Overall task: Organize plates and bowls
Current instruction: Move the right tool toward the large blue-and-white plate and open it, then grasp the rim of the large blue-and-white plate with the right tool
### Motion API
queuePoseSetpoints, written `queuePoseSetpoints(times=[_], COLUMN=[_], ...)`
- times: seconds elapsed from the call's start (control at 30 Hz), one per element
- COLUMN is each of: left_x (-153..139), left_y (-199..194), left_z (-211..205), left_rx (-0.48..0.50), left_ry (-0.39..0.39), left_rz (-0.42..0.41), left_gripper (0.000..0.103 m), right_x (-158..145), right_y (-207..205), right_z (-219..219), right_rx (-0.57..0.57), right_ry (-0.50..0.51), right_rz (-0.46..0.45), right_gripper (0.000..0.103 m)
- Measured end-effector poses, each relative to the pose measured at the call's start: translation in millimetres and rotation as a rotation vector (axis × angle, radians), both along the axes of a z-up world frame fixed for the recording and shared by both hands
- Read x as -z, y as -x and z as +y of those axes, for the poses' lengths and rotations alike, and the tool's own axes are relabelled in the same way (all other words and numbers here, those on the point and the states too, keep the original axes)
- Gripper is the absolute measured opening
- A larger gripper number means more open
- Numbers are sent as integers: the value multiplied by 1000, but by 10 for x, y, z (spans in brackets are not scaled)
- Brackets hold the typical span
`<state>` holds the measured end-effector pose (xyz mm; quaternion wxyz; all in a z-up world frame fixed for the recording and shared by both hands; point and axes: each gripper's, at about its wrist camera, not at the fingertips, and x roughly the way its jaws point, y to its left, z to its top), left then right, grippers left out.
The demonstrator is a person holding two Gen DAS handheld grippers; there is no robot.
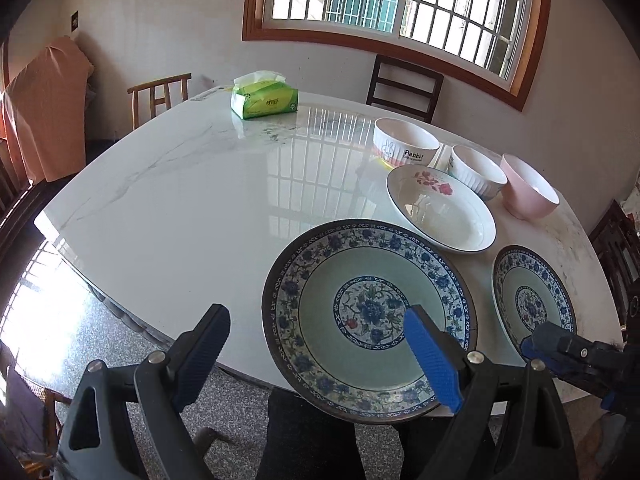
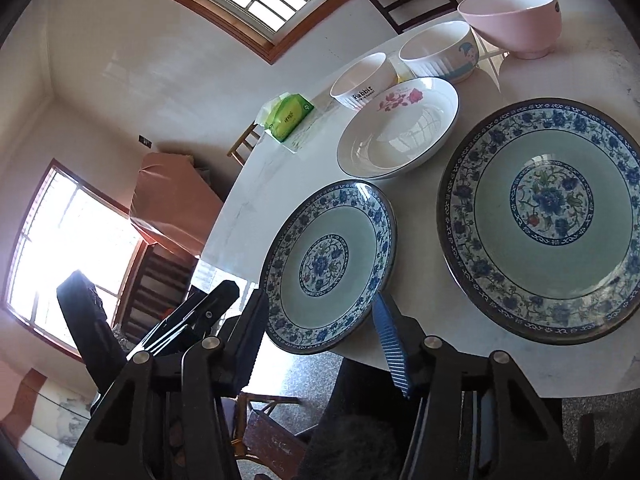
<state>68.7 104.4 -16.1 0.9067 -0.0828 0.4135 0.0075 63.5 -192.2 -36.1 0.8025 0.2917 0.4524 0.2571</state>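
Note:
A blue-flowered plate [image 1: 368,320] [image 2: 328,264] overhangs the table's near edge. My left gripper [image 1: 317,310] stands wide open: one finger hangs left of the plate and the blue pad hovers over its centre. A second blue-flowered plate [image 1: 532,296] [image 2: 548,216] lies to its right. My right gripper [image 2: 319,297] [image 1: 530,342] is open, and the overhanging plate's near rim shows between its fingers without the pads pressing on it. Behind lie a white flowered plate [image 1: 440,210] [image 2: 400,128], a Rabbit bowl [image 1: 404,142], a ribbed white bowl [image 1: 476,170] and a pink bowl [image 1: 528,192].
The glossy white marble table [image 1: 180,208] stretches bare to the left. A green tissue pack [image 1: 266,98] sits at its far side. Wooden chairs [image 1: 404,84] [image 1: 160,94] stand behind it under the window. A person's dark trousers [image 1: 312,432] are below the near edge.

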Motion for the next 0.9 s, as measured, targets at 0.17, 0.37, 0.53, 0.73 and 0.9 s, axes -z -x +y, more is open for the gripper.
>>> queuePoseSetpoints(times=[0.17, 0.37, 0.53, 0.73, 0.9], left_x=[112, 285, 356, 464, 593], left_y=[-206, -420, -524, -650, -727], left_z=[166, 272, 335, 425, 455], left_rx=[3, 52, 71, 66, 84], left_ry=[55, 90, 102, 95, 94], left_rz=[68, 137, 150, 185, 253], left_gripper=[91, 91, 91, 91, 39], right_x=[127, 286, 363, 417, 471], right_y=[-188, -290, -345, -436, -474], right_z=[55, 131, 150, 223, 243], right_rx=[4, 19, 40, 33, 32], right_ry=[-22, 15, 34, 51, 60], right_rz=[74, 144, 173, 186, 195], right_gripper=[49, 46, 46, 46, 46])
